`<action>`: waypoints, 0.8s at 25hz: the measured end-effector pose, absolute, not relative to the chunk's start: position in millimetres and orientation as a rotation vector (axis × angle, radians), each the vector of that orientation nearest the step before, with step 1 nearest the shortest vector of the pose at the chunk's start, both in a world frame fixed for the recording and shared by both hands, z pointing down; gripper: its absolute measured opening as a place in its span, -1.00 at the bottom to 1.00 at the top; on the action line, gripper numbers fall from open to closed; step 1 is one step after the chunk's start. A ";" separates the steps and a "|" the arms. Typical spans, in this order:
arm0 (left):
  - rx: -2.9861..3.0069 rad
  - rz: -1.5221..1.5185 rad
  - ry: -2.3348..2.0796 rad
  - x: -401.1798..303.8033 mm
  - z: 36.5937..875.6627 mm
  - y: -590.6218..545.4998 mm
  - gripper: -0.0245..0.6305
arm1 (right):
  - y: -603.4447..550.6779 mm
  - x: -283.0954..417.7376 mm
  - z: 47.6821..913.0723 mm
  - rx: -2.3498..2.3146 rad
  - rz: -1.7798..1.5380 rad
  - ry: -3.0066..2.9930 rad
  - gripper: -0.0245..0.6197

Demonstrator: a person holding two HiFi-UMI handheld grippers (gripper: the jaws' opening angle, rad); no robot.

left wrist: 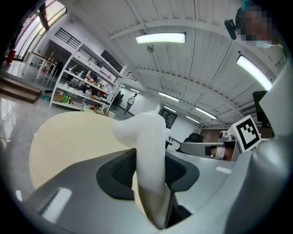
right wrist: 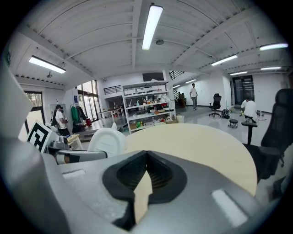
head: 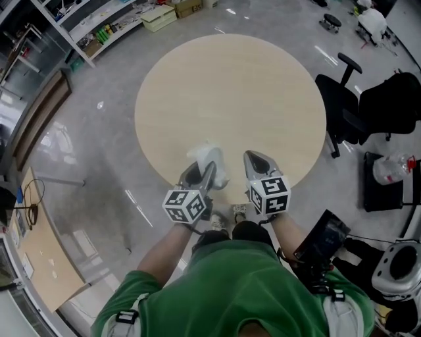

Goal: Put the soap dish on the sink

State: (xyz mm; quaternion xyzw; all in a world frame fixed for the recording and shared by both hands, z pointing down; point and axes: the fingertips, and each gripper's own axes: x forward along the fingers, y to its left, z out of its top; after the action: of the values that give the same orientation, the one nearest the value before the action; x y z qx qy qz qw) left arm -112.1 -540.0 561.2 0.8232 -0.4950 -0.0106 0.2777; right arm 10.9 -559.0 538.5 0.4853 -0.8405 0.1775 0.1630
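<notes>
A white soap dish point(head: 209, 160) is clamped between the jaws of my left gripper point(head: 200, 170), just over the near edge of the round beige table point(head: 230, 92). In the left gripper view the soap dish point(left wrist: 147, 146) stands on edge in my left gripper point(left wrist: 147, 161), and its rounded rim sticks out past the pads. My right gripper point(head: 256, 160) hovers beside it on the right, shut with nothing in it. In the right gripper view the pads of my right gripper point(right wrist: 146, 157) meet at their tips, and the soap dish point(right wrist: 106, 141) shows at the left.
A black office chair point(head: 342, 99) stands at the table's right. A plastic bag point(head: 393, 168) on a black tray lies further right. Shelving point(head: 99, 26) and a box point(head: 158, 16) line the far left. A wooden bench point(head: 39, 257) is at the near left.
</notes>
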 end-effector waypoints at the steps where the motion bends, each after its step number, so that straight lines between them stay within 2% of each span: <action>1: 2.198 -0.013 -1.328 -109.8 568.0 -545.0 -0.46 | -563.3 12.1 545.1 1.375 0.517 -2.391 -0.91; 20: 1.996 0.137 -1.202 -61.4 684.8 -613.0 -0.46 | -619.9 30.3 654.5 1.206 0.742 -2.286 -0.92</action>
State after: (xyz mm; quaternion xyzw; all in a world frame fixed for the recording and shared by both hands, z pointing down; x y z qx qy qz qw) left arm -61.4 -613.0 684.8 0.7864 -0.4735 0.0540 0.3930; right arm 30.3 -619.9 654.5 0.4371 -0.8284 0.2690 0.2242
